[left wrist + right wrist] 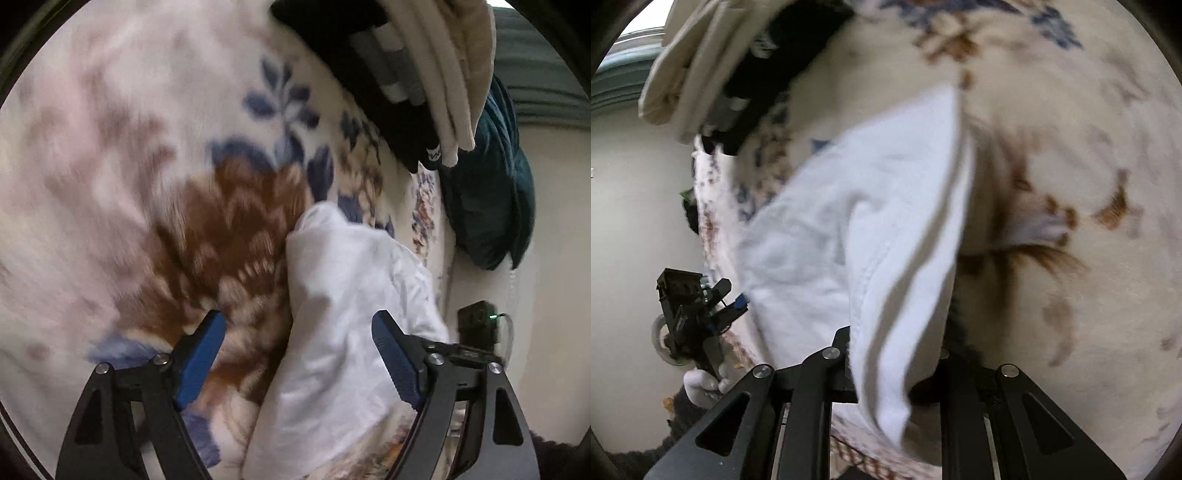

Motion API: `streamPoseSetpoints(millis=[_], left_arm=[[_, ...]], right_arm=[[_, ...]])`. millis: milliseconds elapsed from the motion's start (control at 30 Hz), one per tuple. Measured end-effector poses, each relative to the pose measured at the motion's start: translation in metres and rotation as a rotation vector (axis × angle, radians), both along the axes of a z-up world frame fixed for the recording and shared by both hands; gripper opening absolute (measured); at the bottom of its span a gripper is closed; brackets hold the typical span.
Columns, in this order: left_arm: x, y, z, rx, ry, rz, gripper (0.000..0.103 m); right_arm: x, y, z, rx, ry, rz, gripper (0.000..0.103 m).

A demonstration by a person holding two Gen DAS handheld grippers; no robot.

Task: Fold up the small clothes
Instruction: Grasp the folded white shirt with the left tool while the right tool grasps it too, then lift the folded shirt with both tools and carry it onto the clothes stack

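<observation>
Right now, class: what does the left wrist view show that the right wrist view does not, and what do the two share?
Only the left wrist view shows the teal cushion and the left gripper with its blue pads wide open, pressing nothing. Only the right wrist view shows the right gripper shut on the white garment, and a gloved hand holding the other gripper. Both show that white garment, the floral blanket and the folded pile.

A white garment (pixel 871 221) lies on a cream blanket (pixel 129 147) patterned with brown-and-blue flowers.
</observation>
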State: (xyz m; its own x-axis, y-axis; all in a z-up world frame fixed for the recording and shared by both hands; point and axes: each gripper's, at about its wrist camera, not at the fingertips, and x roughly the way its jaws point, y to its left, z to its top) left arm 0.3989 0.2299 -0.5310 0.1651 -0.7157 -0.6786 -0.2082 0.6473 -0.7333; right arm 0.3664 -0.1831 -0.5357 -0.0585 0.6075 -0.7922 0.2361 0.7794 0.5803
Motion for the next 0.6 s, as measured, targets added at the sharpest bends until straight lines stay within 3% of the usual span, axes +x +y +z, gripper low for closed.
streamPoseSetpoints(millis=[133,200,400,500,600], left_arm=[[-0.005,-0.002,-0.009,-0.061,-0.01,0.012,0.09],[-0.003,0.0,-0.014,-0.127,-0.021,0.037,0.103],[-0.001,0.01,-0.021,-0.168,0.012,0.063,0.103],[0.004,0.004,-0.013,-0.123,0.013,0.011,0.103],[-0.001,-0.015,0.004,-0.03,-0.05,-0.091,0.103]], right_arm=[[-0.007,-0.006,-0.019,-0.017,0.035,-0.033,0.019],[-0.007,-0.005,-0.026,-0.009,0.048,-0.06,0.019],[-0.01,-0.002,-0.03,-0.031,0.061,-0.105,0.019],[-0.013,-0.005,-0.029,-0.03,0.061,-0.134,0.019],[-0.019,-0.012,-0.027,-0.018,0.049,-0.15,0.019]])
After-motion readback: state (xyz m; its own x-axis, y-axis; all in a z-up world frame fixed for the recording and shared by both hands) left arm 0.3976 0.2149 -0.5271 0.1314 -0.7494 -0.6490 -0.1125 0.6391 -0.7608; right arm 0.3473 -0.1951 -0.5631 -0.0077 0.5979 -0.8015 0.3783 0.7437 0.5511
